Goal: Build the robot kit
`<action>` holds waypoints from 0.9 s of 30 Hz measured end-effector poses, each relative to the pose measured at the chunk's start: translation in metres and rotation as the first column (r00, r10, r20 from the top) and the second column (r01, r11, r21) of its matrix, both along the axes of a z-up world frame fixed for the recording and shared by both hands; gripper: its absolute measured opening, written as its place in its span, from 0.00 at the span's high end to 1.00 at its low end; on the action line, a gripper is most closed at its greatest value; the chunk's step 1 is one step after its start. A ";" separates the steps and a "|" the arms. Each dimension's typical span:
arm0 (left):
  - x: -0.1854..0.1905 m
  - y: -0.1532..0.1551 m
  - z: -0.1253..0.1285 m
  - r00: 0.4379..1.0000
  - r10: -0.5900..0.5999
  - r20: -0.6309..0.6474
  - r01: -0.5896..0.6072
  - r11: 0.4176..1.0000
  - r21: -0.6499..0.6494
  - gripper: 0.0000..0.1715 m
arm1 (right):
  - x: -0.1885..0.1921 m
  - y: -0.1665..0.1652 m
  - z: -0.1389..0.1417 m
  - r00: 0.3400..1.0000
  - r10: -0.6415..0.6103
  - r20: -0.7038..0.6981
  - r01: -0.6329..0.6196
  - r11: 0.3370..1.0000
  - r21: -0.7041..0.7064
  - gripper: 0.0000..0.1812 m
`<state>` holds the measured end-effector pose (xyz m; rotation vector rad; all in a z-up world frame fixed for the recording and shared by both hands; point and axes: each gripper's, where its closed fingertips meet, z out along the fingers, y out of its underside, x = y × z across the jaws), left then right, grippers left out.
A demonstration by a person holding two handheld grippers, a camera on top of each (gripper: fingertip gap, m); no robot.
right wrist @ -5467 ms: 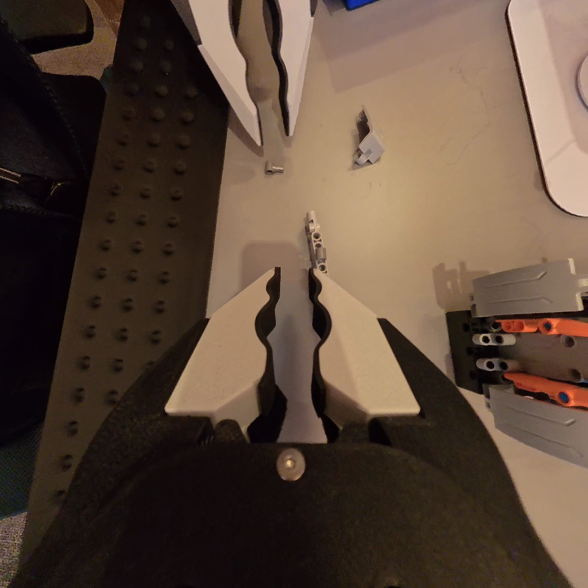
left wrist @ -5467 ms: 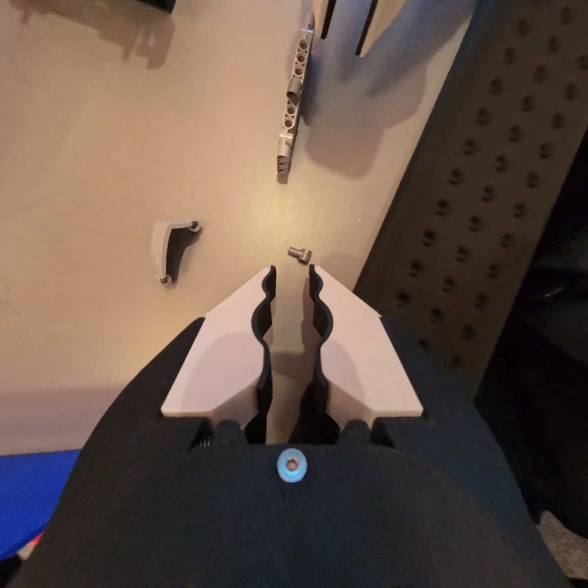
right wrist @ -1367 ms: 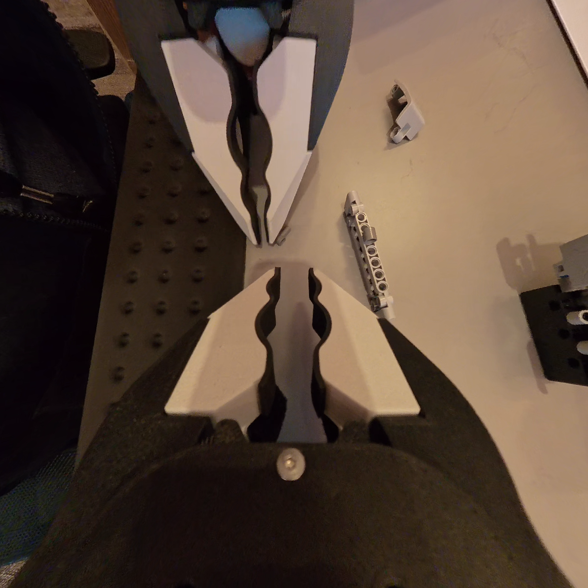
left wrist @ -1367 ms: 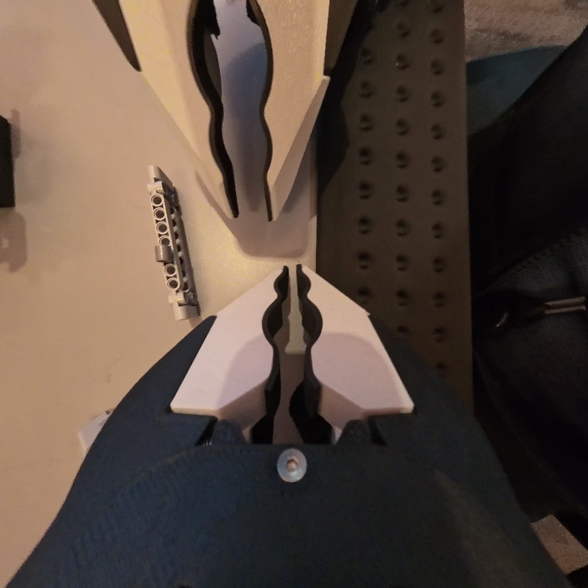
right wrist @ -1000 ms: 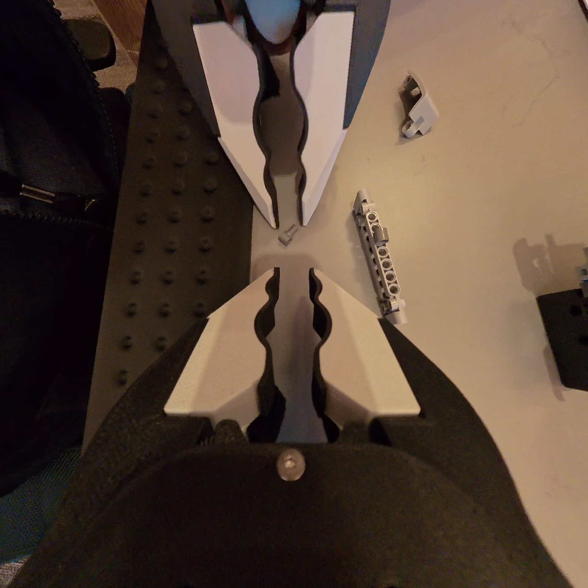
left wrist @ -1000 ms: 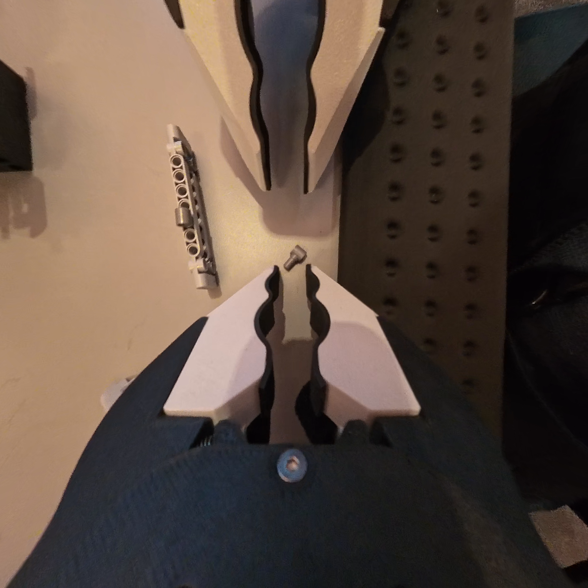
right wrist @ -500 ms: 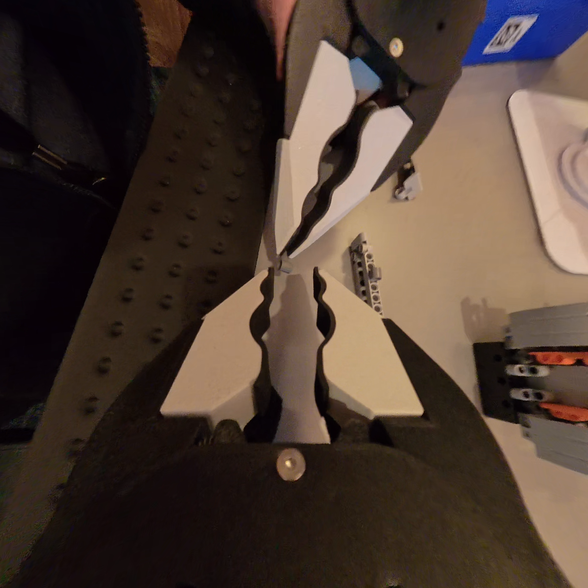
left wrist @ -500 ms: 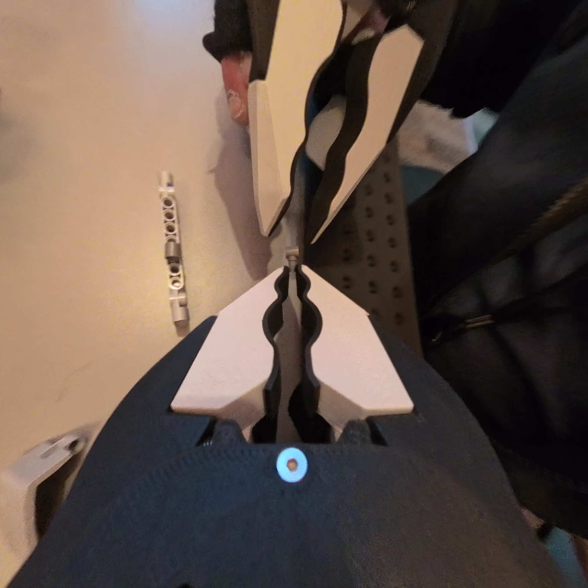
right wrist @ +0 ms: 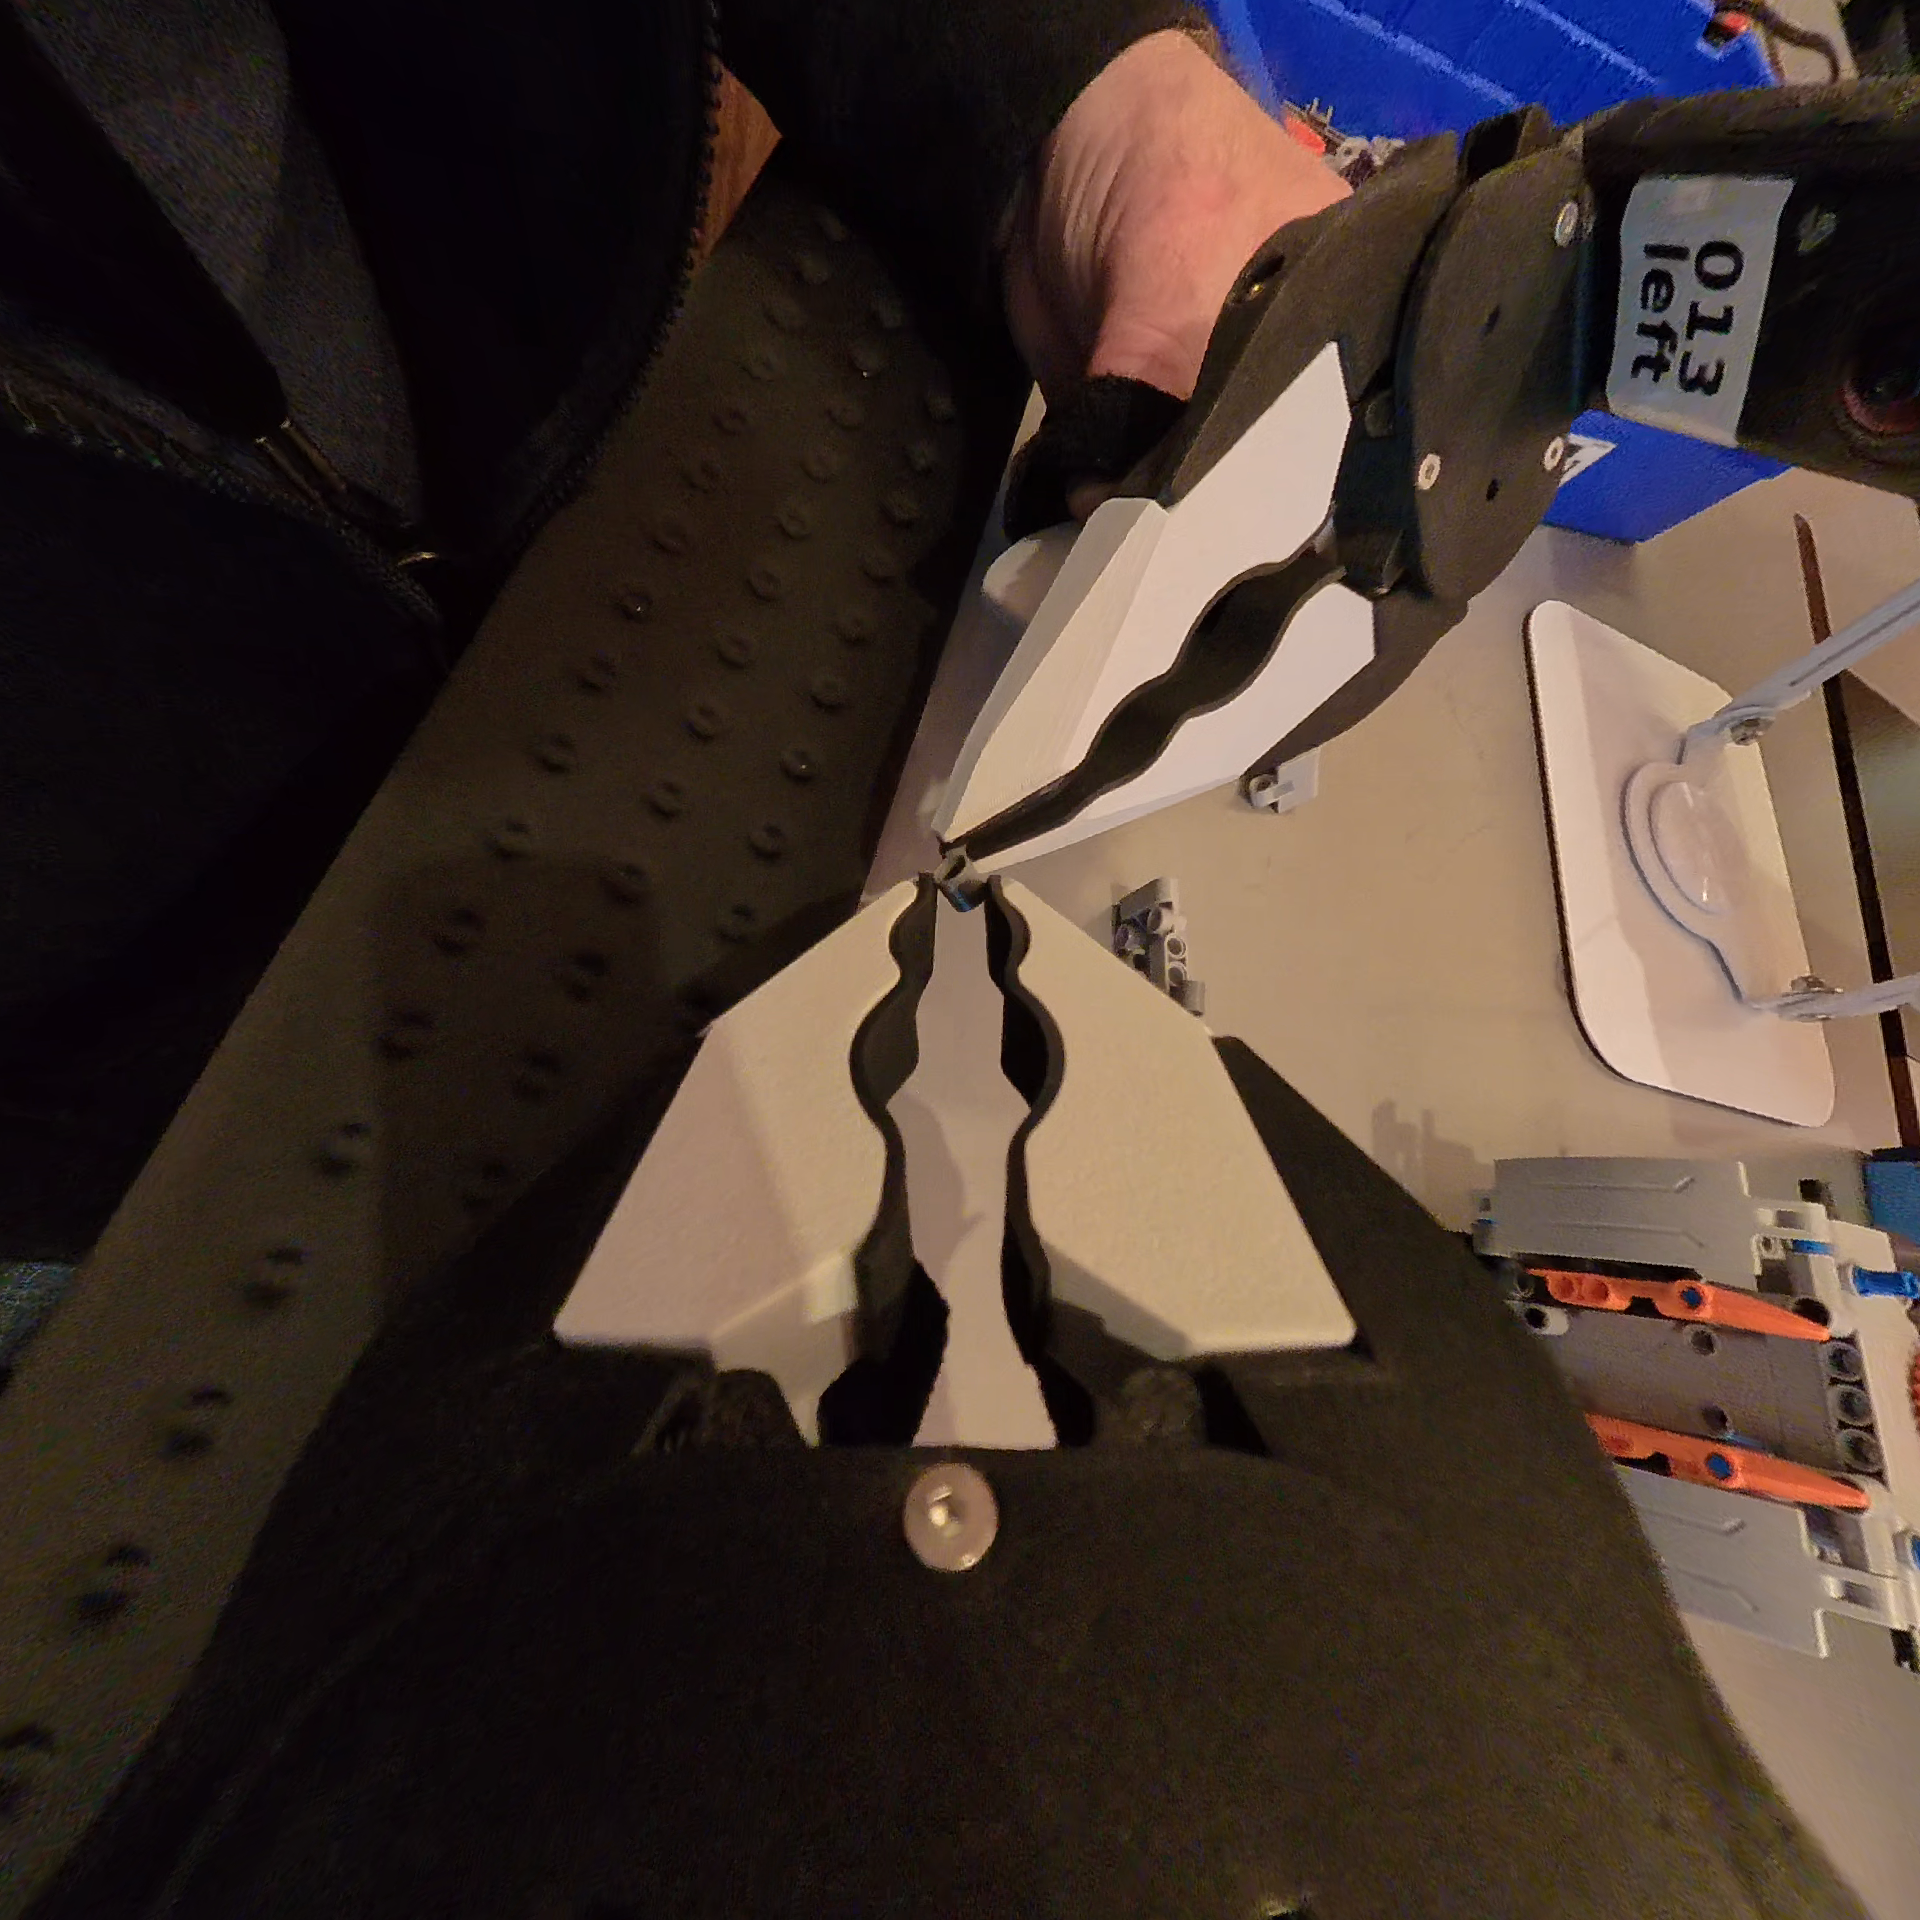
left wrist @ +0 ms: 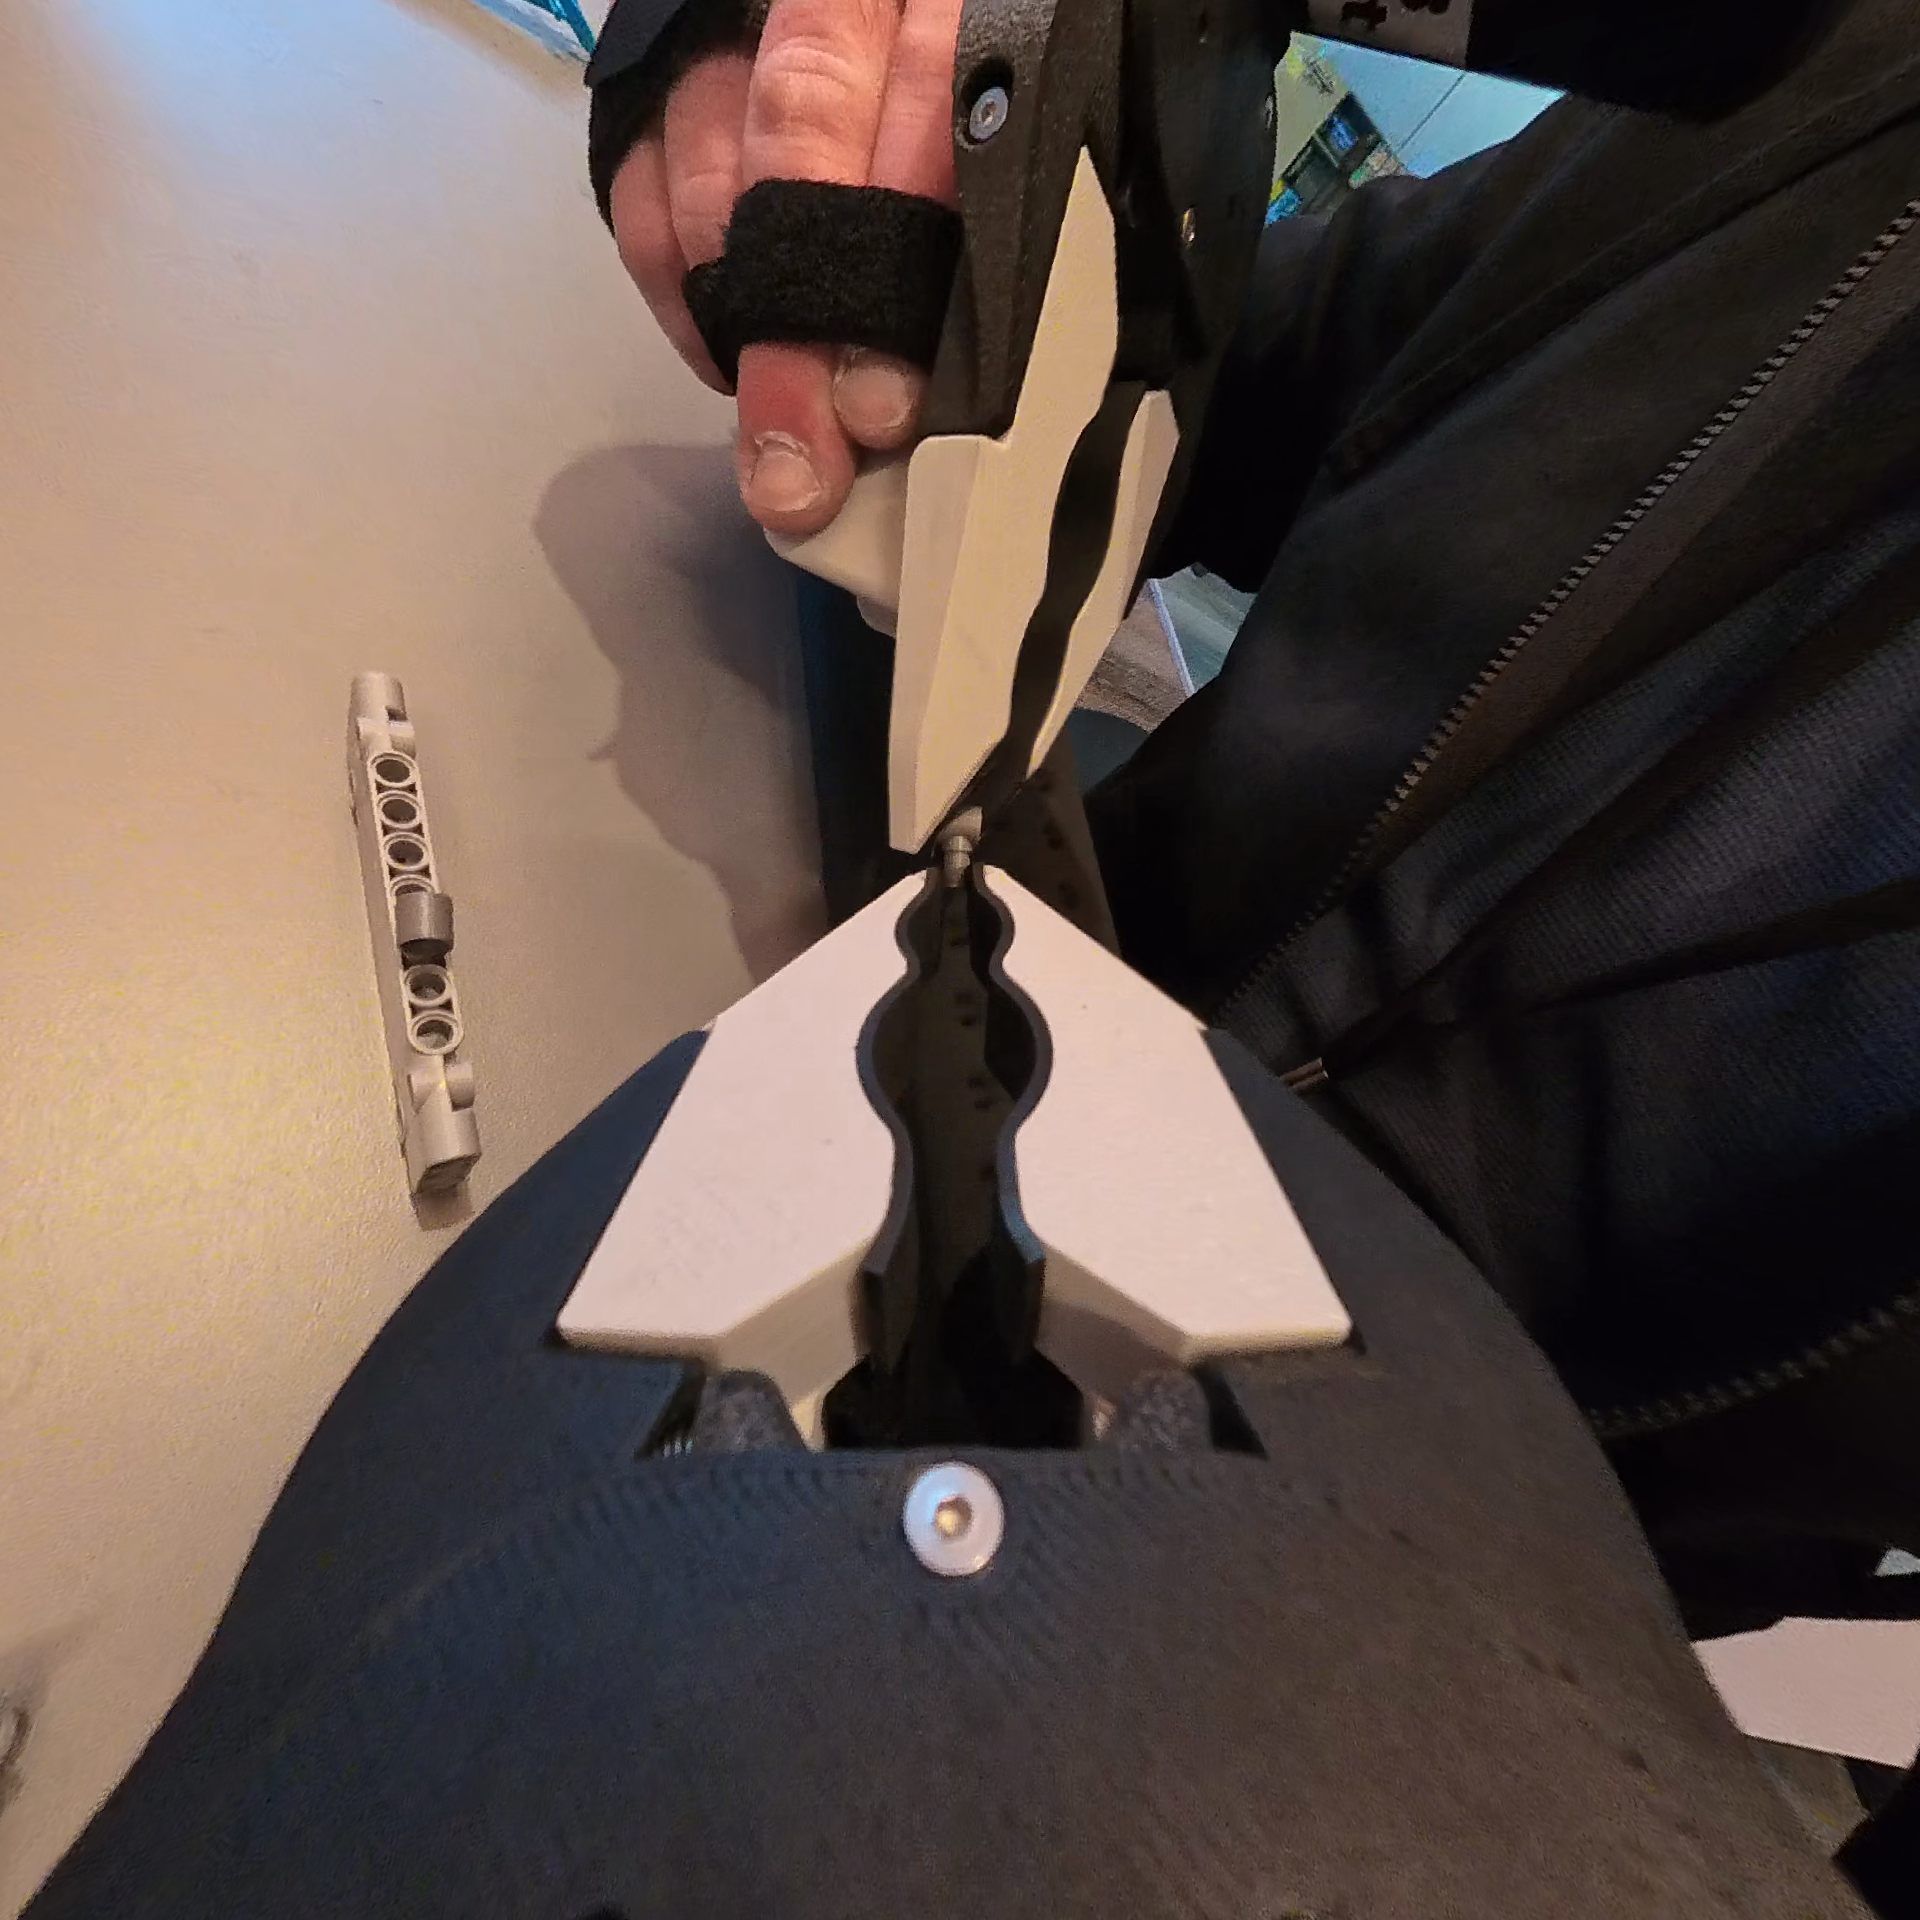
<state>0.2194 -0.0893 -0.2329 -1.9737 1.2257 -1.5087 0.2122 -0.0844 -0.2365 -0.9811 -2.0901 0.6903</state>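
**Grey peg pinched mid-frame**

Grey little peg sits dead centre, nipped at the tips of my left gripper. My right gripper is slightly spread, its tips right at the peg. Holed beam lies left of frame on the table.

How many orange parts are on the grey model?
2, both on the grey model: an upper orange part and a lower orange part. Others may be hidden.
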 end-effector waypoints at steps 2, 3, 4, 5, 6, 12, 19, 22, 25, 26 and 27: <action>0.001 -0.001 0.000 1.000 -0.003 0.004 0.003 1.000 -0.008 0.99 | 0.000 -0.001 0.000 1.000 0.000 0.000 0.000 1.000 -0.008 0.96; 0.001 0.000 0.000 1.000 0.000 0.007 0.000 1.000 -0.011 0.99 | 0.000 0.000 0.001 1.000 -0.004 -0.005 0.004 1.000 -0.015 0.96; 0.002 0.001 0.001 1.000 0.003 0.015 -0.002 1.000 -0.016 0.99 | -0.001 -0.001 0.003 1.000 -0.006 -0.011 0.006 1.000 -0.030 0.94; 0.002 0.000 0.002 1.000 -0.001 0.020 0.002 1.000 -0.021 0.99 | -0.001 -0.002 0.005 1.000 -0.004 -0.015 0.003 0.999 -0.038 0.94; 0.002 0.000 0.002 1.000 -0.003 0.019 0.003 1.000 -0.021 0.99 | -0.001 -0.002 0.005 1.000 -0.002 -0.014 0.002 1.000 -0.030 0.96; 0.002 0.001 0.003 1.000 0.004 0.027 -0.004 1.000 -0.007 0.98 | -0.001 0.000 0.007 1.000 -0.014 0.005 0.014 1.000 -0.027 0.96; -0.032 0.051 -0.015 0.928 0.304 -0.216 -0.194 0.888 0.418 0.76 | 0.007 0.051 0.002 0.974 -0.170 0.147 0.180 0.982 -0.053 0.96; -0.042 0.061 -0.038 0.868 0.361 -0.342 -0.173 0.864 0.473 0.72 | 0.008 0.067 -0.006 0.950 -0.202 0.239 0.219 0.975 -0.048 0.96; -0.041 0.064 -0.049 0.854 0.368 -0.368 -0.182 0.873 0.452 0.75 | 0.005 0.075 -0.014 0.923 -0.211 0.321 0.229 0.973 -0.019 0.96; -0.041 0.064 -0.052 0.854 0.359 -0.377 -0.173 0.879 0.444 0.75 | 0.002 0.075 -0.015 0.918 -0.206 0.338 0.226 0.974 -0.020 0.96; -0.040 0.064 -0.054 0.854 0.351 -0.383 -0.166 0.883 0.440 0.79 | 0.000 0.077 -0.015 0.917 -0.203 0.344 0.221 0.975 -0.013 0.96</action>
